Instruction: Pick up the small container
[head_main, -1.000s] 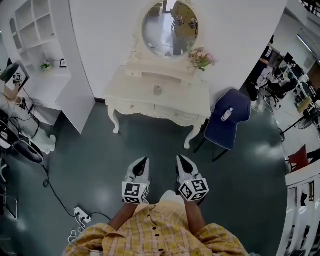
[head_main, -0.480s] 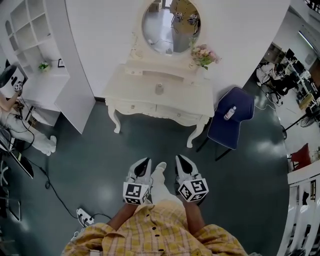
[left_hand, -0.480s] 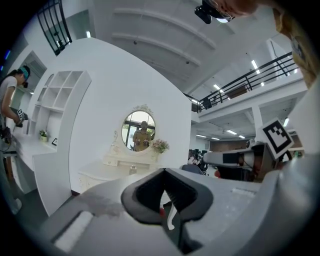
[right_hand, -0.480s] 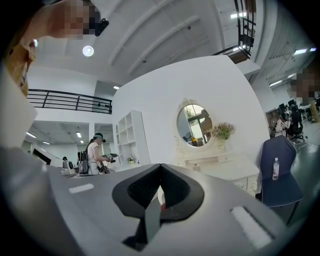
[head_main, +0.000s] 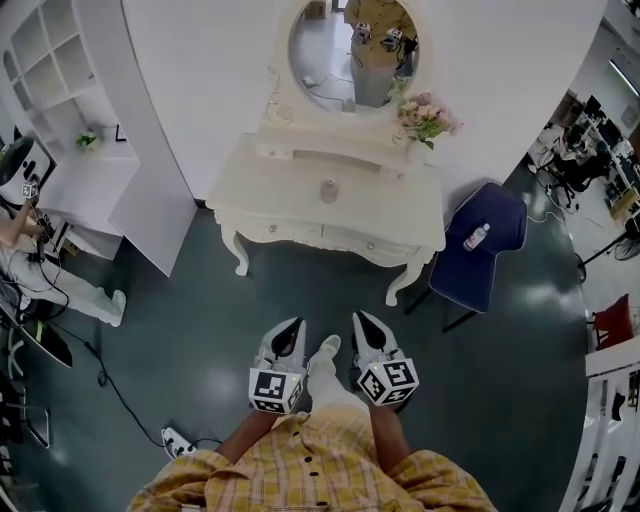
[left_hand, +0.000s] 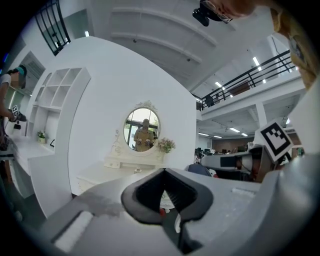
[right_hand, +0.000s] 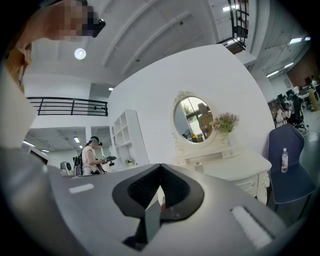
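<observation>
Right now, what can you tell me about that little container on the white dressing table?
The small container is a pale, greyish little pot, rounded, seemingly with a lid on top; its material is too small to tell. It stands upright near the middle of the cream dressing table, before the oval mirror. Only the table touches it.

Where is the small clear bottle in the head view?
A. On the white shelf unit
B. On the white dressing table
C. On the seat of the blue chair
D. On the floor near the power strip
C: the bottle lies on the blue chair, which stands to the right of the dressing table.
</observation>
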